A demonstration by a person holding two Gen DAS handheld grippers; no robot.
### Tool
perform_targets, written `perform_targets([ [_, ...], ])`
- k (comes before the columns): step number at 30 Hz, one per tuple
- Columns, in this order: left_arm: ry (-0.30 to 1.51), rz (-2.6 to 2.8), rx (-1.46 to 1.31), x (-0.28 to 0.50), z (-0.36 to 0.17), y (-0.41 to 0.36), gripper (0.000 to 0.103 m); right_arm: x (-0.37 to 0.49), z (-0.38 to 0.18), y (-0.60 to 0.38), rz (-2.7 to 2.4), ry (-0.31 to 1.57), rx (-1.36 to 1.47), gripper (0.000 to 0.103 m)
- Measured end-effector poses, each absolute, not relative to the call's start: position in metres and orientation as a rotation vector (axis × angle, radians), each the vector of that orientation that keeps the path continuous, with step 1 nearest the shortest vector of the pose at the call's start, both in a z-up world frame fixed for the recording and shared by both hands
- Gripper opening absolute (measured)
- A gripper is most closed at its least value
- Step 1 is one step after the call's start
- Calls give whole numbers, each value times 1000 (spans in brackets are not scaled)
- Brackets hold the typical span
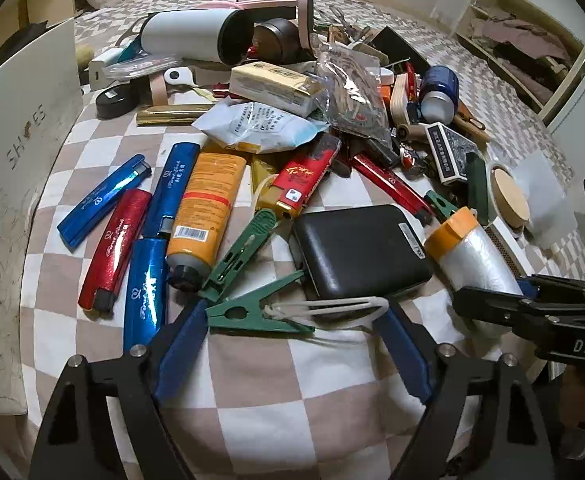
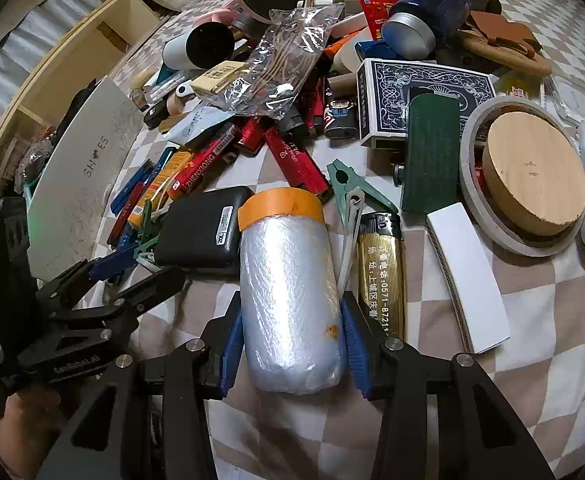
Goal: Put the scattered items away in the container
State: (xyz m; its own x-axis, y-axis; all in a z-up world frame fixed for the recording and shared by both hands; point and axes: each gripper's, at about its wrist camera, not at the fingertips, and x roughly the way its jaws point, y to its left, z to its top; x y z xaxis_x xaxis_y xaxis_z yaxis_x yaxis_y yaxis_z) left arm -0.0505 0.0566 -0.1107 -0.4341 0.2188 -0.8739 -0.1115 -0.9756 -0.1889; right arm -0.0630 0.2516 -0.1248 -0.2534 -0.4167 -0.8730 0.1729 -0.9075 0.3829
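Note:
A heap of small items lies on a checkered cloth. My left gripper is open, its blue pads either side of a green clothes peg with a white cord, in front of a black power bank. My right gripper has its pads against both sides of a plastic-film roll with an orange end, which lies on the cloth; it also shows in the left wrist view. The white shoebox stands at the left, and shows in the right wrist view.
Blue and red lighters, an orange tube, a white flask, a card deck, a gold lighter, a white strip and a wood-lidded jar crowd the cloth. A wooden shelf stands beyond the shoebox.

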Motion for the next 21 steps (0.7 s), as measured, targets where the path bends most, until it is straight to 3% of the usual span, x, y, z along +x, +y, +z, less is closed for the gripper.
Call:
perform_targets([
  [14,-286,2454,-1573,-30,-99,39,60,-63,-126,253,-2209,-267,1634,45],
  [15,-302,2433,-1588,-28,-101,37,37,-63,-126,253,-2210,-265,1635,45],
  [16,-301,2425,-1607,-27,-103,36,23,-63,-126,252,-2211,-264,1635,45],
  [21,-271,2423,-1613,-23,-105,36,23,-63,-126,250,-2216,-253,1638,45],
])
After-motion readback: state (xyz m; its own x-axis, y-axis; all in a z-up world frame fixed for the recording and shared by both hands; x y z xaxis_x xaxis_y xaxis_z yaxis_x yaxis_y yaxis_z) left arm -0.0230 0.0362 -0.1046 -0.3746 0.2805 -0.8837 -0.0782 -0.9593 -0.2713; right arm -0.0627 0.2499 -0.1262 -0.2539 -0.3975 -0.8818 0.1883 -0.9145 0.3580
